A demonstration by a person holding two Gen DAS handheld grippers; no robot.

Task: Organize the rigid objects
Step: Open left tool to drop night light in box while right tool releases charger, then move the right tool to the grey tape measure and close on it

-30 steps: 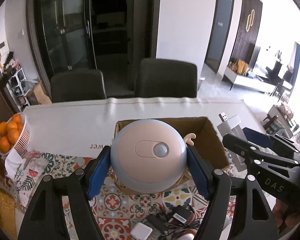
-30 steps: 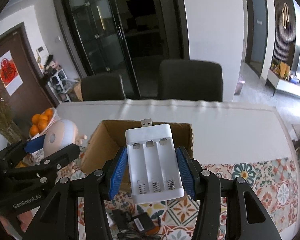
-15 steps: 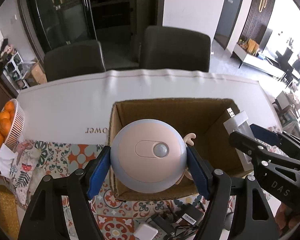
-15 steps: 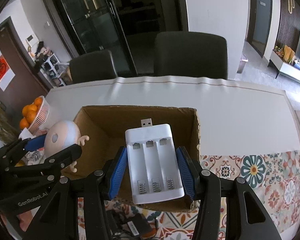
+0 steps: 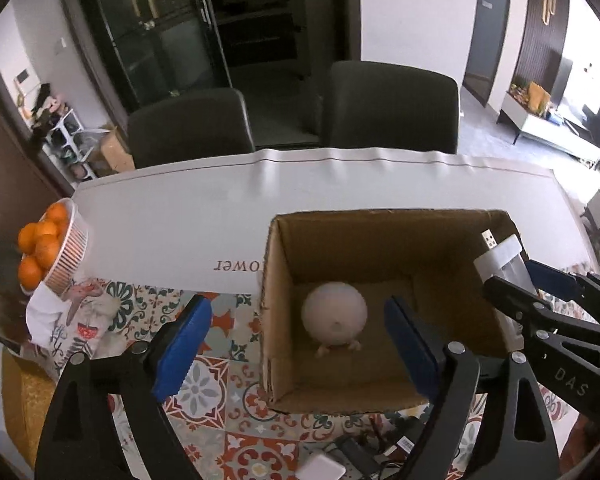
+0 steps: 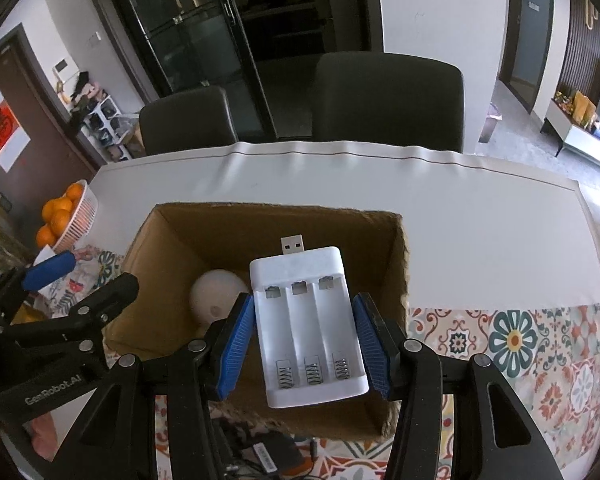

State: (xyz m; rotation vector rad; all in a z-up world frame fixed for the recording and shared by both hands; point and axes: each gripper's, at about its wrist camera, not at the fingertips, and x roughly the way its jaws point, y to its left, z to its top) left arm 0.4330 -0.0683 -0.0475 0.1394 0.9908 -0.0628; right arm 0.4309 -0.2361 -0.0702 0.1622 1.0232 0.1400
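Observation:
An open cardboard box (image 5: 452,240) stands on the table. A round pink toy lamp (image 5: 334,315) lies on its floor; it also shows in the right wrist view (image 6: 214,296). My left gripper (image 5: 298,344) is open and empty above the box's left part. My right gripper (image 6: 306,338) is shut on a white USB battery charger (image 6: 310,328) and holds it over the box (image 6: 260,220). The charger also shows in the left wrist view (image 5: 504,258) at the box's right wall.
A basket of oranges (image 5: 50,246) stands at the table's left edge. Black cables and adapters (image 5: 376,450) and a white square block (image 5: 320,468) lie in front of the box on a patterned tile mat (image 6: 520,344). Two dark chairs (image 5: 392,108) stand behind the table.
My left gripper opened and let go of the toy lamp, which now lies inside the box. Both grippers moved forward over the box. The right gripper still holds the charger.

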